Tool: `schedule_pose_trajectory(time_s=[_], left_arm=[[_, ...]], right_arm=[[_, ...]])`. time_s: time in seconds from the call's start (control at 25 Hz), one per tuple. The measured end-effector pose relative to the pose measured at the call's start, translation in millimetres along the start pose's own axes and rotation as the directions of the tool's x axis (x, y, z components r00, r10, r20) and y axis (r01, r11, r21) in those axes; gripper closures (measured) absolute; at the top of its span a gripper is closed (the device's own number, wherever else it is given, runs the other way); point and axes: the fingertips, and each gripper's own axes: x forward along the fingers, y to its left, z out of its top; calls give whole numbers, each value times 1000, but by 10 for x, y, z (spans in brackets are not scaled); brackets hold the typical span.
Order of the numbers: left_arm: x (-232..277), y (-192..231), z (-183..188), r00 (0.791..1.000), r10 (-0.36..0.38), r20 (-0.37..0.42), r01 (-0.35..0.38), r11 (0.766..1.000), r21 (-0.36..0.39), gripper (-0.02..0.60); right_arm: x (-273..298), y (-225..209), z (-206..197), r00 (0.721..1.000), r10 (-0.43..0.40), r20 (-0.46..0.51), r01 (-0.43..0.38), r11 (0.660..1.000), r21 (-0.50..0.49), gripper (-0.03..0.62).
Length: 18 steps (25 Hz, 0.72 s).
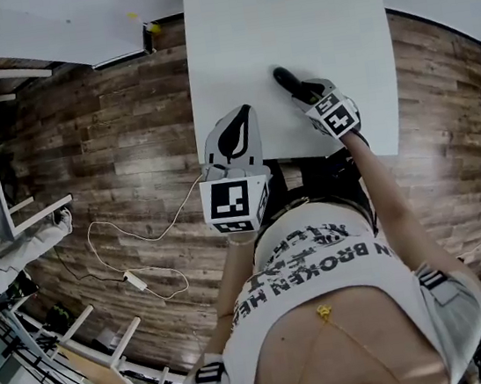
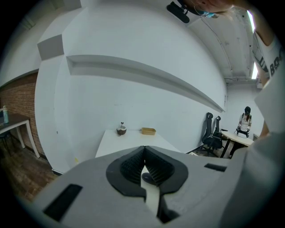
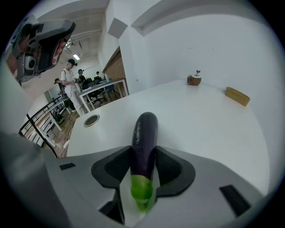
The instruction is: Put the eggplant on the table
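Note:
A dark purple eggplant (image 3: 144, 133) with a green stem end lies lengthwise between the pads of my right gripper (image 3: 143, 156), which is shut on it. Its purple tip points away over the white table (image 3: 200, 120). In the head view the eggplant (image 1: 287, 81) sticks out of the right gripper (image 1: 302, 94) low over the table (image 1: 286, 12); whether it touches the top I cannot tell. My left gripper (image 1: 234, 134) hovers at the table's near edge. In the left gripper view its jaws (image 2: 144, 153) are shut with nothing between them.
At the table's far end stand a small brown coconut-like object (image 3: 193, 79) and a tan tray (image 3: 237, 95). A round cable hole (image 3: 91, 120) sits in the tabletop. A white cable (image 1: 137, 277) lies on the wood floor. Office chairs (image 2: 213, 133) and people stand farther off.

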Motion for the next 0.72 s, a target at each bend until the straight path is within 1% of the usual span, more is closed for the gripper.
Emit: schedule_pose_trajectory(time_s=[0.2,0.36,0.52,0.72], left_arm=[[-9,-9,19,1000,-3,3,3,1000,2,575],[-5,-20,54,1000,-7,13,7,1000,-11,575],[-19,-42,42,1000,-2,16,2,1000,6,575],[-52,-48,43,1000,-2,15,2,1000,-2,575]], right_arm=[[-8,20,2,1000,6,0,-6,1000,6,424],[0,22,6,1000,5,-1,-5,1000,0,424],[5,33,-18,1000,-6,-11,6,1000,-21,424],[-2,39,-13,1000,-6,-14,5,1000,-23,424]])
